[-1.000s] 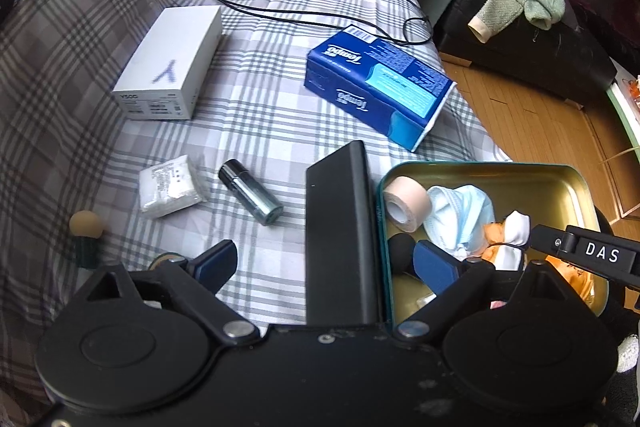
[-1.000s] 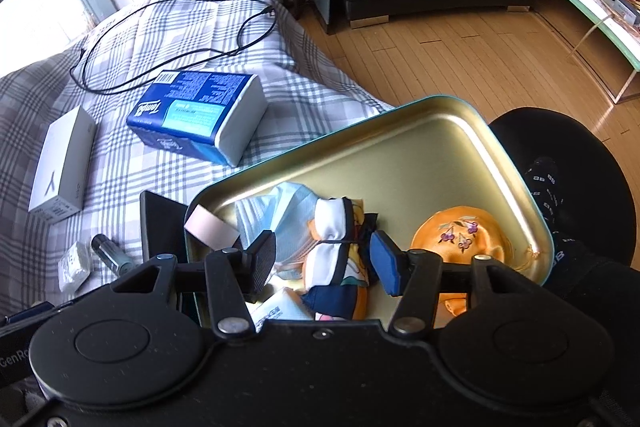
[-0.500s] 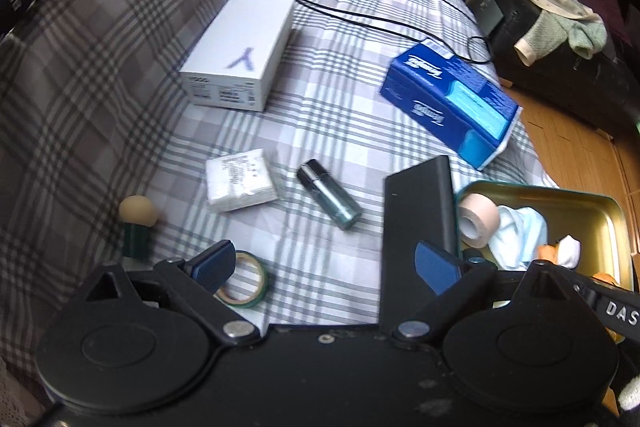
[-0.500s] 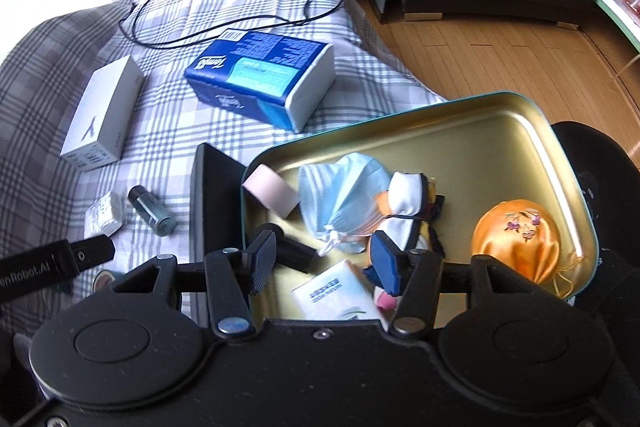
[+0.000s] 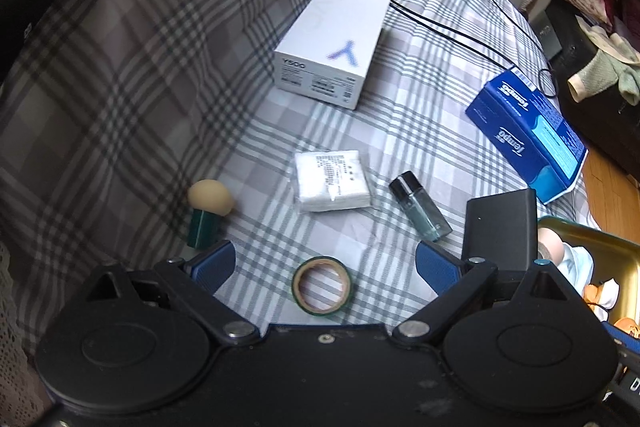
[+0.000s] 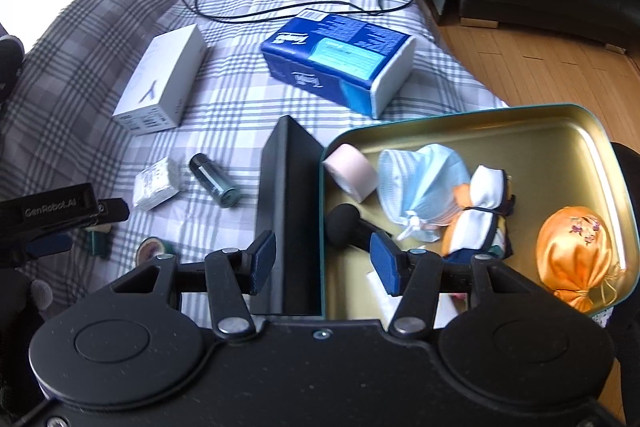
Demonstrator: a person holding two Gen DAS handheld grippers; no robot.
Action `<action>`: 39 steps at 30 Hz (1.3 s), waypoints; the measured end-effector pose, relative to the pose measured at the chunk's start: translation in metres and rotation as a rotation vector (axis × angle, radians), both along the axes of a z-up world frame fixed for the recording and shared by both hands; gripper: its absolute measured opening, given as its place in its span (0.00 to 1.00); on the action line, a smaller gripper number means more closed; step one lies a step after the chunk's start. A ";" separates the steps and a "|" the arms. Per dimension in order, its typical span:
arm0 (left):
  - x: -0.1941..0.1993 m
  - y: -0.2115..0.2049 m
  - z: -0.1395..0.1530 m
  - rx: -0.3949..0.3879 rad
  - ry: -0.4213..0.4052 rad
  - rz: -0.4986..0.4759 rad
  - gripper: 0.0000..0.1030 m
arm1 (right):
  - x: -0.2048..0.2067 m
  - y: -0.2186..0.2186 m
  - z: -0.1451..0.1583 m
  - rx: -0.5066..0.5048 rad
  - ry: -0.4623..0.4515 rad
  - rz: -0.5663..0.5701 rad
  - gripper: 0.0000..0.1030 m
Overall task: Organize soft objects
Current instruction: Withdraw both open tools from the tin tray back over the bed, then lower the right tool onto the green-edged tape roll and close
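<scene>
My left gripper point(image 5: 323, 263) is open and hangs over the plaid cloth. A green tape roll point(image 5: 322, 286) lies between its fingers, apart from both pads. A beige puff on a green handle point(image 5: 209, 205) stands to the left, and a white wipes packet point(image 5: 332, 181) lies ahead. My right gripper point(image 6: 324, 263) is open and holds nothing, over the left rim of the gold tin point(image 6: 520, 111). In the tin lie a blue face mask point(image 6: 420, 187), a white and orange cloth bundle point(image 6: 482, 215), an orange satin pouch point(image 6: 576, 251), a pink tape roll point(image 6: 352, 175) and a black puff point(image 6: 344, 219).
A black power bank point(image 6: 288, 203) stands against the tin's left side. Near it lies a small bottle point(image 5: 420, 205). Farther off are a white box point(image 5: 332, 43), a blue tissue pack point(image 5: 528, 135) and a black cable point(image 5: 420, 15). The wooden floor point(image 6: 540, 67) lies to the right.
Both grippers have moved left. The left one went from the tin's edge to over the green tape roll. The right one went from the tin's middle to its left rim. Both jaws stayed apart.
</scene>
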State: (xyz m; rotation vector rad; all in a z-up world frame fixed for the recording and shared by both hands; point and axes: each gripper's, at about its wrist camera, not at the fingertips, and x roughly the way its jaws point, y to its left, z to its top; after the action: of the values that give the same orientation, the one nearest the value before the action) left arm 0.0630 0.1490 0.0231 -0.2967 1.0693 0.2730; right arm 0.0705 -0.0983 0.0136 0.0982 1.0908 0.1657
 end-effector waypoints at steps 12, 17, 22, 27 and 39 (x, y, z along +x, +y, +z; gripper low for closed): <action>-0.005 0.015 0.002 -0.008 -0.002 0.049 0.94 | -0.003 0.049 0.007 -0.006 -0.008 0.158 0.51; -0.006 0.021 0.002 -0.010 -0.006 0.073 0.94 | 0.006 0.066 0.003 -0.018 0.001 0.204 0.51; -0.007 0.031 0.000 -0.032 -0.005 0.112 0.94 | 0.018 0.080 -0.004 -0.026 0.013 0.244 0.51; -0.005 0.037 -0.003 -0.040 -0.004 0.143 0.94 | 0.033 0.091 -0.012 -0.026 0.028 0.271 0.51; -0.005 0.048 -0.002 -0.067 -0.016 0.188 0.94 | 0.070 0.115 -0.043 0.001 0.056 0.285 0.51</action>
State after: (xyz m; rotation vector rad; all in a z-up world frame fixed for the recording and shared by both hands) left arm 0.0577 0.1968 0.0212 -0.4594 1.0376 0.4028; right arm 0.1404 0.0163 -0.0294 -0.0525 1.1580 0.4215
